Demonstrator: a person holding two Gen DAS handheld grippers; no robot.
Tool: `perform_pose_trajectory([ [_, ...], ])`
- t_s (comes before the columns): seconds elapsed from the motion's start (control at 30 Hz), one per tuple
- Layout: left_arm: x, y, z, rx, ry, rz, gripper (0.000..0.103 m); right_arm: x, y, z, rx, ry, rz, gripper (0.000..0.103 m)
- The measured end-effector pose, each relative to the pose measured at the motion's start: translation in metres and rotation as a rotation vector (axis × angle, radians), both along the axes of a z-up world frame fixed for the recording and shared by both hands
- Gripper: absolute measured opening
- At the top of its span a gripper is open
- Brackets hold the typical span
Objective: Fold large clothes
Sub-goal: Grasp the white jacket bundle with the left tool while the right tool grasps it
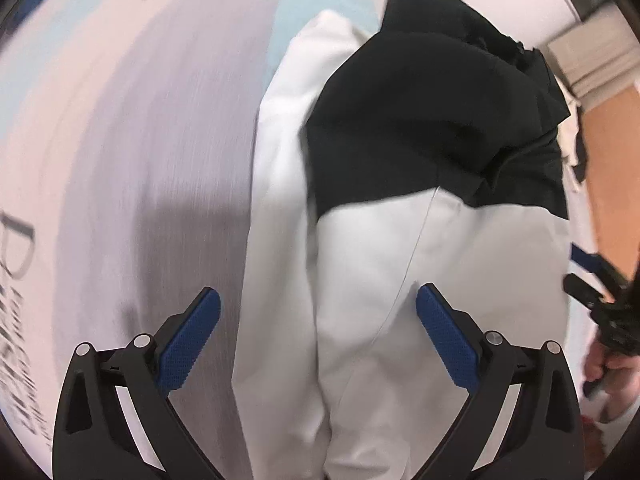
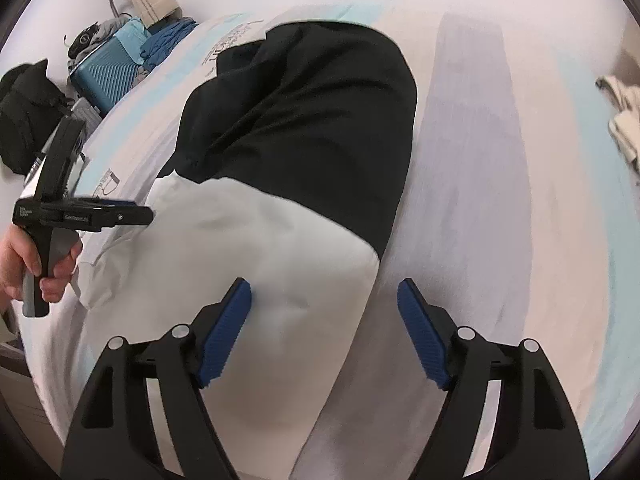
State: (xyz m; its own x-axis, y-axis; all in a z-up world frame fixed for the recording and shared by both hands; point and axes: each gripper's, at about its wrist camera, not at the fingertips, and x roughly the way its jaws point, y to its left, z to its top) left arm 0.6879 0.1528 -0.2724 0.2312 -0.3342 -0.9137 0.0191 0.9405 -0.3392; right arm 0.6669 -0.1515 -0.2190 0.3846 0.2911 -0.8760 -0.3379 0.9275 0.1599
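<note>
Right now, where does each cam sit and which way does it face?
Left wrist: on the left tongs, looking down at the black-and-white garment on the bed sheet; right tongs and hand at right edge.
Right wrist: on the right tongs, facing the same garment; left tongs and hand at left.
Shared: garment, sheet.

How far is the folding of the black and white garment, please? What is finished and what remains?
Already done, it seems: the black and white garment lies on the pale sheet as a narrowed bundle, one layer folded over another. In hand: nothing; the left gripper and the right gripper are both open above its white end. Left: probably at least one more fold and smoothing, as the bundle looks bulky and uneven.
</note>
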Motion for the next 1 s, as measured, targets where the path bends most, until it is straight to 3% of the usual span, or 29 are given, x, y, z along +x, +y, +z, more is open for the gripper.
perform_pose_trajectory([
  [0.03,-0.002,0.002,-0.003,-0.038,0.022,-0.014,0.096,0.001,-0.001,-0.001,0.008,0.008,-0.009,0.074],
  [0.3,-0.005,-0.001,-0.019,-0.059,0.09,-0.041,0.096,0.018,0.005,-0.005,0.063,0.077,-0.033,0.076],
  [0.43,-0.003,-0.004,-0.019,-0.105,0.115,-0.04,0.096,0.023,0.004,-0.013,0.1,0.12,-0.053,0.083],
  [0.63,0.004,-0.002,-0.019,-0.143,0.138,-0.044,0.097,0.029,-0.011,-0.032,0.248,0.23,-0.135,0.085],
  [0.77,0.01,-0.009,-0.019,-0.2,0.155,-0.069,0.097,0.031,-0.012,-0.038,0.292,0.257,-0.151,0.088],
  [0.83,0.011,-0.009,-0.022,-0.22,0.162,-0.072,0.097,0.033,-0.012,-0.046,0.308,0.278,-0.16,0.094],
  [1.0,0.018,-0.015,-0.031,-0.273,0.189,-0.098,0.097,0.038,-0.014,-0.062,0.386,0.34,-0.174,0.095],
])
